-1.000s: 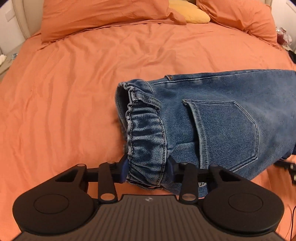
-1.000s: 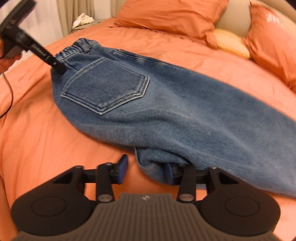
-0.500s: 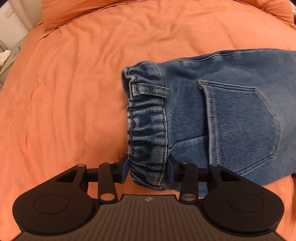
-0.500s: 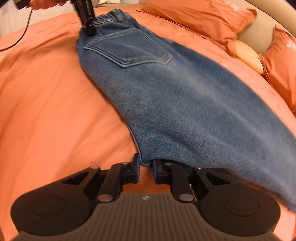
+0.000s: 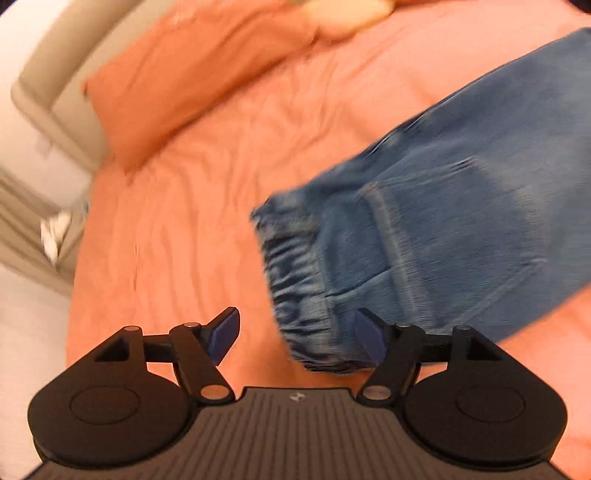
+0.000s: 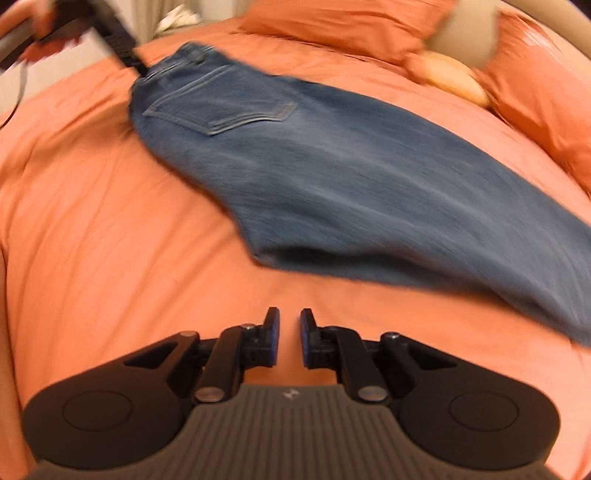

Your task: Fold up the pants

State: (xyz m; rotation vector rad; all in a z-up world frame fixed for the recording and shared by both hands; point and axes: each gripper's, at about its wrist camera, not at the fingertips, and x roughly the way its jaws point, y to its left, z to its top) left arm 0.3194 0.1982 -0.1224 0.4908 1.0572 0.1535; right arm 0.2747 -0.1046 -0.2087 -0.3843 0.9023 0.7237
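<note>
Left wrist view is pretty blurry, but the left gripper [image 5: 297, 334] is spread wide with nothing pinched; its right finger sits right at the elastic waistband corner of the jeans [image 5: 443, 229], can't tell if it's touching. Right wrist view shows the right gripper [image 6: 289, 338] nearly pressed together with a thin gap, empty, hovering over bare bedspread [image 6: 110, 229] a bit short of the near edge of the denim.

One pair of jeans, lying flat on the bed with a back pocket [image 6: 221, 107] facing up, waistband toward the far left, legs running off to the right edge of the frame. Loads of open orange sheet on the near side and to the left of the jeans. Less room on the far side: two orange pillows [image 6: 332, 22] plus one yellow one [image 6: 454, 79] wedged between them, up against the beige headboard [image 5: 55, 96].
</note>
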